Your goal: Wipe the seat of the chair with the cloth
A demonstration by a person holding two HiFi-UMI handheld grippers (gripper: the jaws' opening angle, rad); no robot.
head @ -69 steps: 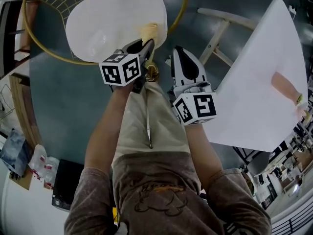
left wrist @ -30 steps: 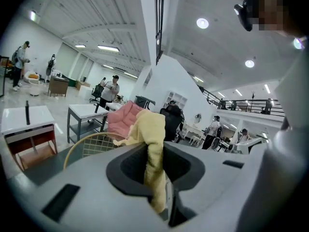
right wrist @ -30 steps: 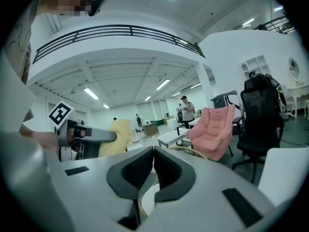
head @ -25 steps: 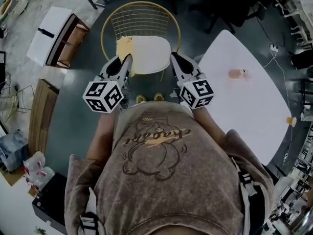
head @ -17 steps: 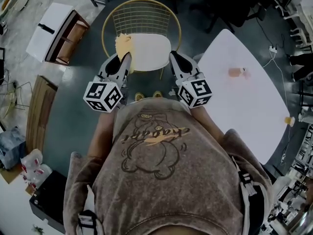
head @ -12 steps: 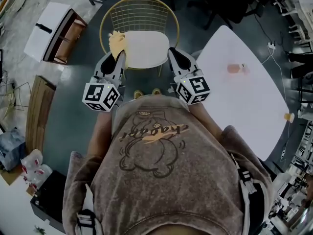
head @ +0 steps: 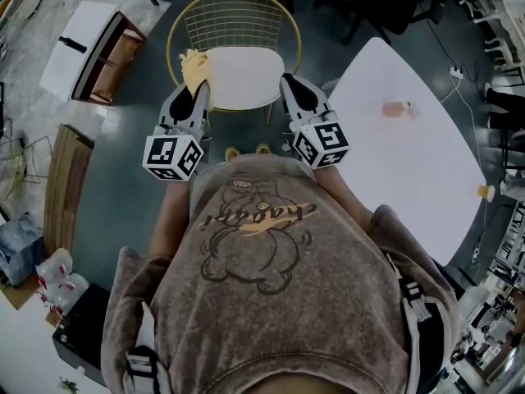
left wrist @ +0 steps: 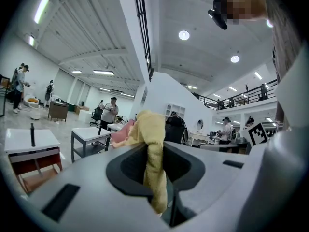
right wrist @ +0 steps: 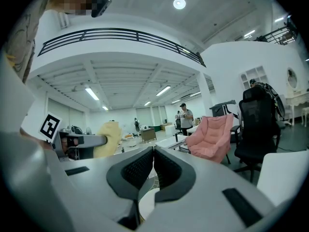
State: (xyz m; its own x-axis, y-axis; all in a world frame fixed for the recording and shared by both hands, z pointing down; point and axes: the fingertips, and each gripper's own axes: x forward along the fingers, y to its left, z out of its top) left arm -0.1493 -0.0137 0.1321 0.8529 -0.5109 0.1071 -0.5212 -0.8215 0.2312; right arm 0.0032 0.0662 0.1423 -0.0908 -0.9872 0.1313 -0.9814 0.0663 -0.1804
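Note:
A chair with a gold wire back and a white seat stands on the dark floor ahead of the person. My left gripper is shut on a yellow cloth, held up in the air over the seat's left edge. In the left gripper view the cloth hangs pinched between the jaws. My right gripper is shut with nothing in it, level with the seat's right edge. In the right gripper view its jaws meet, and the left gripper with the cloth shows at the left.
A white round-cornered table stands at the right with a small pink thing on it. A wooden shelf unit sits at the left. A pink armchair and black office chair stand beyond; people stand far off.
The person has straightened up from bending close over the seat. Both grippers have risen off the chair, and over the last second the left one shifted the cloth slightly left.

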